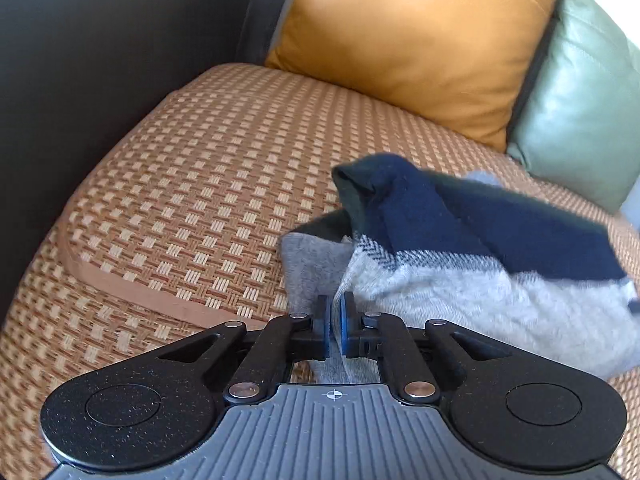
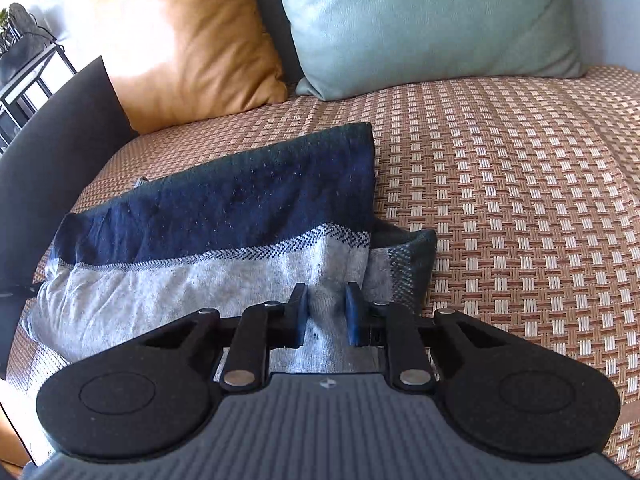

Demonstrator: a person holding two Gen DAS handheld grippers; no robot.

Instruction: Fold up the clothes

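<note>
A grey and navy sweater (image 2: 208, 248) lies bunched on the woven mat (image 2: 520, 200) that covers the sofa seat, and both grippers have hold of it at its near edge. The left gripper (image 1: 335, 322) is clenched tight on a thin fold of the grey knit, its blue pads almost meeting with only the cloth between them. The right gripper (image 2: 327, 312) grasps a thicker wad of grey fabric, so its fingers stand a little further apart, pressed against the cloth on both sides. From the left wrist view the sweater (image 1: 460, 248) is blurred, its navy part lifted in a loose hump, and its right end runs out of frame. Behind it an orange cushion (image 2: 188, 44) and a green cushion (image 2: 432, 20) lean against the sofa back, side by side. The dark armrest (image 1: 100, 60) fills the left. At the far left of the right wrist view a black frame (image 2: 28, 88) holds something dark that I cannot make out.
</note>
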